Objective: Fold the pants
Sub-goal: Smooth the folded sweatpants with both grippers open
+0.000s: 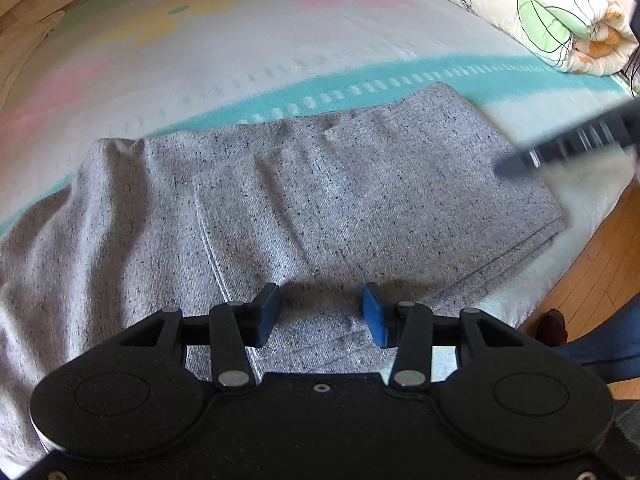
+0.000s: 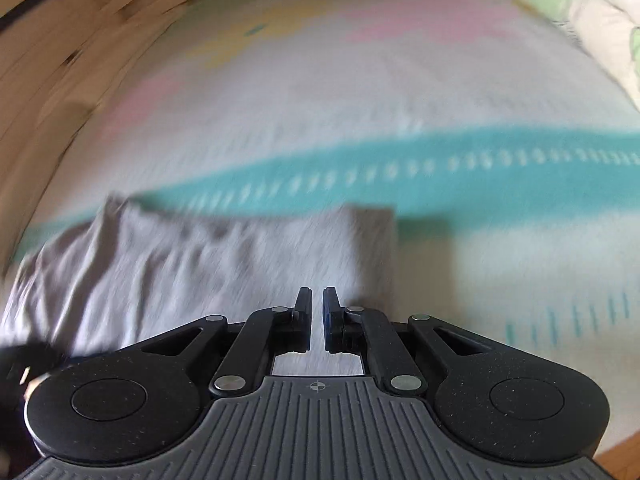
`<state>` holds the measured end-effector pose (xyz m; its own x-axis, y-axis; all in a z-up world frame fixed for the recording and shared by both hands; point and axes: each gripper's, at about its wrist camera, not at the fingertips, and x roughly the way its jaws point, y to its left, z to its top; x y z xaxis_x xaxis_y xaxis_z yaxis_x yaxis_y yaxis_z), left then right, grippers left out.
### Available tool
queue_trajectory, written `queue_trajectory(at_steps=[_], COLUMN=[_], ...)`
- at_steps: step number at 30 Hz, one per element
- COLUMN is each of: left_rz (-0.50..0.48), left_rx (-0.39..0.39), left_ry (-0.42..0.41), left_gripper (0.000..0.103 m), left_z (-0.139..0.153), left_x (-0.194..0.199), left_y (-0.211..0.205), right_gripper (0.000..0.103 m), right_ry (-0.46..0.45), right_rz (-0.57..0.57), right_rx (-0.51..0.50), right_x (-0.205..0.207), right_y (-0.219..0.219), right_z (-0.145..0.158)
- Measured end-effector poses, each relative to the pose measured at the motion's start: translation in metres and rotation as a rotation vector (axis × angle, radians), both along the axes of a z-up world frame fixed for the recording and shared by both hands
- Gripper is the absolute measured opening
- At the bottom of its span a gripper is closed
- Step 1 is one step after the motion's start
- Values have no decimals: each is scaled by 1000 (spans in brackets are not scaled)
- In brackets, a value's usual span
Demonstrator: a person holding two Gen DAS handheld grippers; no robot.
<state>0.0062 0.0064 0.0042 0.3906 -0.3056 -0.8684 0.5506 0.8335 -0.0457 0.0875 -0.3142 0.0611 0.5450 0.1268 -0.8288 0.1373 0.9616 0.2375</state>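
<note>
While both grippers tilt down over the pants (image 1: 280, 200), left jaws gape, right jaws nearly meet, empty.

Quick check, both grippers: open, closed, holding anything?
Left gripper: open above the grey pants, gripping nothing.
Right gripper: shut, nothing visibly between the pads, over the pants' right end.

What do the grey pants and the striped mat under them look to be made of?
Grey pants: soft knit, likely cotton blend, matte; heathered weave with dark flecks, limp wrinkles. Striped mat: seemingly woven, matte; fine ribbed texture with teal band and pastel patches. Fibre unclear.
</note>
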Motion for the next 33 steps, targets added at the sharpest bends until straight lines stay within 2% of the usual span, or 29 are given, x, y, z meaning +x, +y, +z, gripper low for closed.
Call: queue_trajectory(at_steps=[4, 7, 10, 14, 17, 20, 23, 25, 28, 33], left_rz=[20, 82, 189, 382, 541, 672, 772, 829, 909, 984], left_rx=[-37, -85, -108, -120, -124, -143, -144, -145, -162, -227], left_ry=[4, 3, -29, -60, -71, -93, -119, -118, -82, 11], left_gripper=[53, 53, 53, 55, 58, 61, 68, 70, 77, 82], left_z=[5, 14, 23, 30, 32, 37, 40, 39, 30, 11], left_x=[-3, -1, 2, 11, 16, 15, 10, 6, 4, 2], left_y=[12, 37, 70, 128, 174, 217, 250, 266, 284, 301], right_gripper=[5, 7, 7, 7, 7, 7, 7, 6, 6, 6], right_ry=[67, 28, -56, -112, -98, -41, 46, 34, 41, 38], right_rz=[-134, -167, -92, 94, 221, 303, 323, 316, 315, 320], right_rx=[23, -12, -51, 15, 25, 16, -2, -8, -5, -5], right_x=[24, 26, 30, 44, 56, 64, 72, 74, 77, 75], right_y=[-9, 5, 38, 95, 138, 170, 187, 189, 188, 190], right_z=[-25, -17, 1, 11, 5, -9, -30, -34, -31, -32])
